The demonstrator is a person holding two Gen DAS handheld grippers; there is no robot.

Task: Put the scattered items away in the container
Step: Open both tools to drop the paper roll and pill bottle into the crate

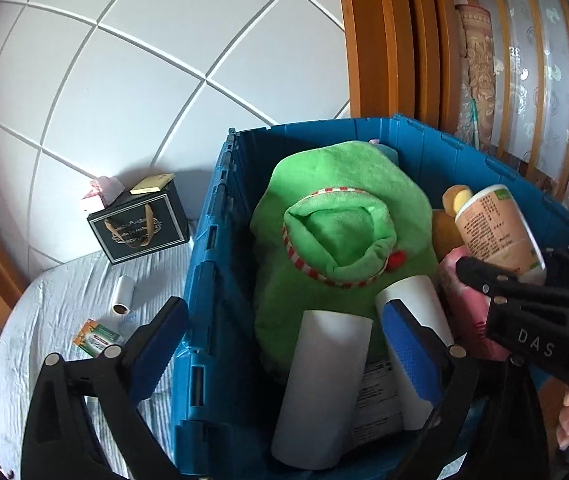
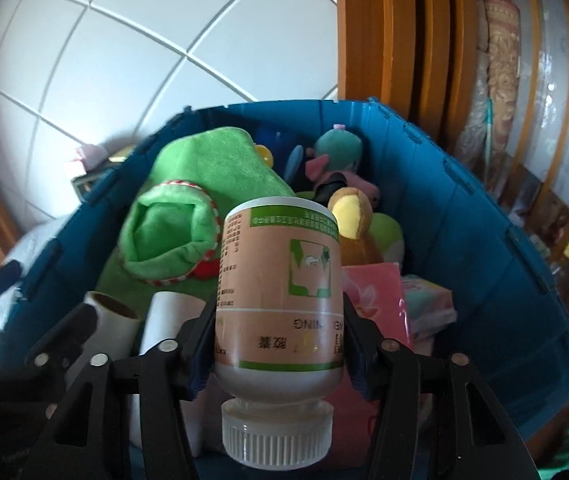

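From the left wrist camera, the blue crate (image 1: 220, 216) fills the middle of the view, and everything else is placed against it. The left gripper (image 1: 284, 344) has its jaws spread wide with nothing pressed between the pads: one finger sits outside the crate's near-left wall, the other inside over the contents. Inside the crate lie a green plush toy (image 1: 340, 208), two white paper rolls (image 1: 320, 392) at its near end, and a pink pack (image 1: 460, 292) toward its right side. Over the crate's right side the right gripper (image 1: 532, 280) carries a peach-labelled bottle (image 1: 492, 228). Outside the crate, to its left on the pale cloth, lie a small roll (image 1: 123, 294), a green and orange packet (image 1: 96, 338) and a black gift bag (image 1: 138, 226) (with a yellow pad and something pink on top of it).

From the right wrist camera, the right gripper (image 2: 278, 344) holds the bottle (image 2: 280, 280) upside down, its ribbed white cap (image 2: 276, 436) nearest the lens, with a pad against each side of its body. The bottle hangs above the crate's (image 2: 464, 216) near end. Below it in the crate are the green plush toy (image 2: 188, 200), the white rolls (image 2: 112, 320), a brown and yellow plush (image 2: 352, 216), a teal plush (image 2: 338, 148) at the far wall, and the pink pack (image 2: 376, 292).
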